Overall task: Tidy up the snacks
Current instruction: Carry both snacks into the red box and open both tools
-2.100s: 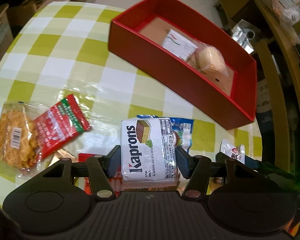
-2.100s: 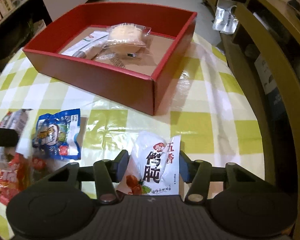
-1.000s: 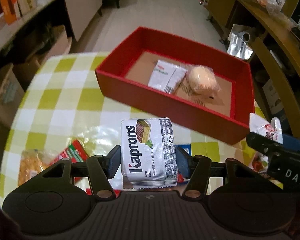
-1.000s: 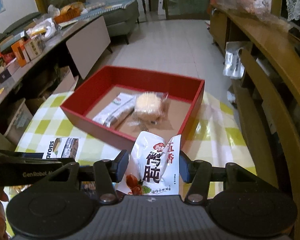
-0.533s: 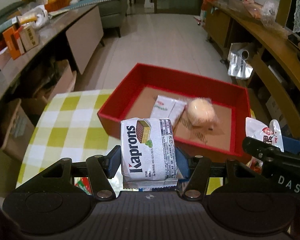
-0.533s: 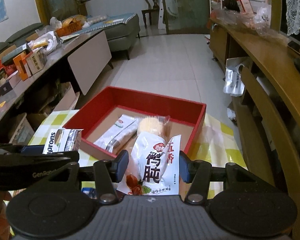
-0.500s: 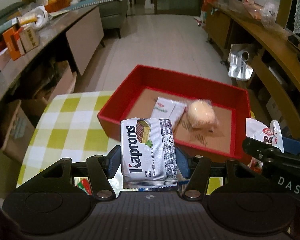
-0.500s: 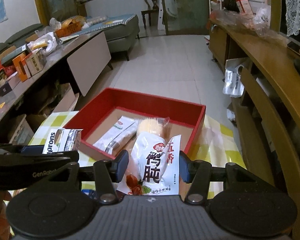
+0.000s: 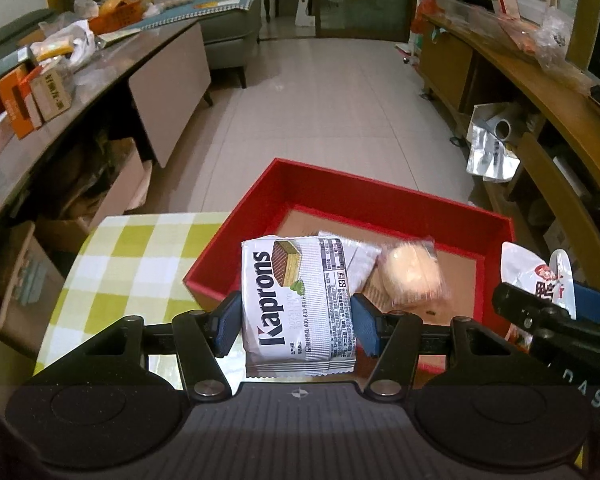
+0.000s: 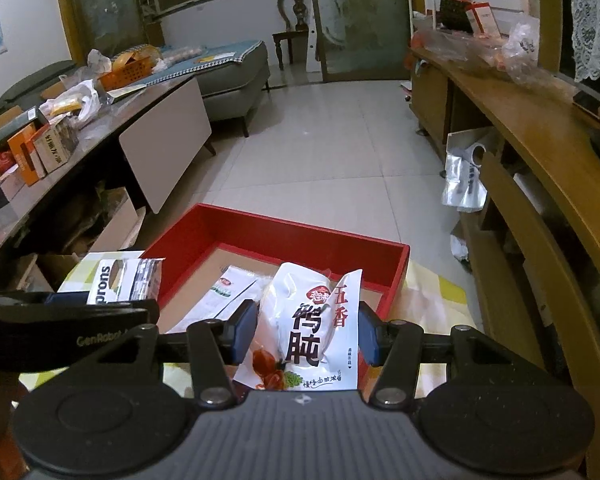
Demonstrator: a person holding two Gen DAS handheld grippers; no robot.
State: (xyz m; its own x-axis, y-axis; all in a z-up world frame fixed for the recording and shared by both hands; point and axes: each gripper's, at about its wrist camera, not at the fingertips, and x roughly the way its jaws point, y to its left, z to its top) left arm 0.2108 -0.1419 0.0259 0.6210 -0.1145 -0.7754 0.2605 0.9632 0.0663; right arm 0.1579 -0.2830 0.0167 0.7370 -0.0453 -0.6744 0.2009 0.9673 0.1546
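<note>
Left gripper clamps Kaprons wafer pack, long axis toward 12 o'clock. Right gripper clamps white pouch. Red box lies at 12 o'clock, below both; right sits nearer the box's middle, left at its near-left corner.

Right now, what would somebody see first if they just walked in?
Probably the big red box on the checked table, with a round bun inside. Next, the two snacks held up near it: the left gripper squeezes a wafer pack, and the right gripper a white pouch.
</note>
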